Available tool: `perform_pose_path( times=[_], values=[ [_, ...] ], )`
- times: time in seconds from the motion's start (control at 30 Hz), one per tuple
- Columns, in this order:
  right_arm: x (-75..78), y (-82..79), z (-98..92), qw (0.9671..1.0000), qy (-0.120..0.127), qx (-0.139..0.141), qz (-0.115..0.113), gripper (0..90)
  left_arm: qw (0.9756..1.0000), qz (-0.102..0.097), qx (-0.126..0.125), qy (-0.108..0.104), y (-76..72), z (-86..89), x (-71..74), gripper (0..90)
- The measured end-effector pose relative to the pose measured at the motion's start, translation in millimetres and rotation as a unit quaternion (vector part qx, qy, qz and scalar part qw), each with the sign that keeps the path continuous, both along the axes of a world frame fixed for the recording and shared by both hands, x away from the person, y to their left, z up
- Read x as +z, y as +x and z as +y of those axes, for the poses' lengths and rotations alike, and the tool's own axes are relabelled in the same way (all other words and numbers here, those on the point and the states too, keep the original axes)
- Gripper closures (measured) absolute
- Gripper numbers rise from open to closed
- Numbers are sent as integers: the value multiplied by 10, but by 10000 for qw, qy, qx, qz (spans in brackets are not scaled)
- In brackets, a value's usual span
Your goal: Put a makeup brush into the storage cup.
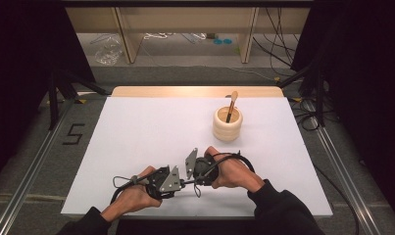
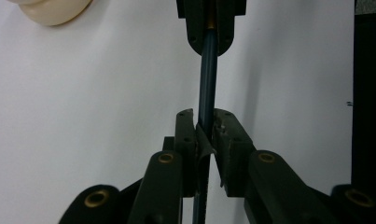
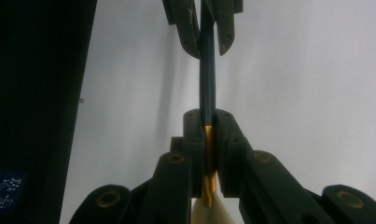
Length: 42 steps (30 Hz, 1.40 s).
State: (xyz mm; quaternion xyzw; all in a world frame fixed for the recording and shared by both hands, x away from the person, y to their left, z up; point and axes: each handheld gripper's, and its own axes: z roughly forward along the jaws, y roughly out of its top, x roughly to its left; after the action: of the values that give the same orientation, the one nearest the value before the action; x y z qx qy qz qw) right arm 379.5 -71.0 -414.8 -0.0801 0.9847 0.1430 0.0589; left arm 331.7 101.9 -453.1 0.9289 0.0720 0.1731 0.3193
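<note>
A thin brush (image 1: 186, 182) with a dark blue handle (image 2: 208, 79) hangs level just above the white table (image 1: 136, 137) near its front edge, held at both ends. My left gripper (image 1: 178, 185) (image 2: 205, 126) is shut on the handle. My right gripper (image 1: 195, 180) (image 3: 207, 123) is shut on the gold ferrule (image 3: 209, 154), with the cream bristles (image 3: 209, 212) behind its jaws. The two grippers face each other, tips close. Each gripper view has the other gripper at its top edge. A cream ribbed holder (image 1: 228, 125) at the back right contains another brush (image 1: 232, 103).
The holder's base (image 2: 55, 11) lies far off in the left gripper view. Beyond the table's wooden far edge (image 1: 195, 91) are shelves and loose cables (image 1: 278, 54). Black stands (image 1: 55, 93) flank the table, and metal rails (image 1: 342, 166) run along both sides.
</note>
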Motion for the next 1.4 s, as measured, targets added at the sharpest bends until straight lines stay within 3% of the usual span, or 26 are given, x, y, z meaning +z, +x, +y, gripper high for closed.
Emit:
perform_pose_path(
  times=[0.77, 0.9, 1.07, 1.1, 1.17, 1.23, 1.3, 1.4],
  values=[
    [4, -11, 16, 10000, 91, -11, -9, 839, 10000, 17, -64, 43, 8, 0, -6, 835],
    [2, 0, -1, 9993, 235, -302, 50, 767, 10000, 24, 38, 4, 30, 26, -3, 841],
    [76, 0, -37, 9977, 411, -520, -148, 630, 9998, -10, 187, 5, 83, 83, 7, 841],
    [113, -22, -50, 9965, 408, -710, -170, 597, 9998, 4, 201, -12, 84, 88, 7, 841],
    [179, -9, -74, 9937, 649, -865, -309, 522, 9997, 16, 230, -26, 84, 94, 11, 841],
    [242, 36, -112, 9908, 869, -903, -509, 487, 9996, 21, 277, -101, 84, 102, 11, 841],
    [304, 86, -169, 9863, 1114, -1045, -620, 458, 9992, 47, 358, -177, 98, 123, 20, 841],
    [385, 120, -268, 9767, 1530, -1355, -657, 442, 9979, 25, 566, -313, 136, 172, 41, 841]
  ],
)
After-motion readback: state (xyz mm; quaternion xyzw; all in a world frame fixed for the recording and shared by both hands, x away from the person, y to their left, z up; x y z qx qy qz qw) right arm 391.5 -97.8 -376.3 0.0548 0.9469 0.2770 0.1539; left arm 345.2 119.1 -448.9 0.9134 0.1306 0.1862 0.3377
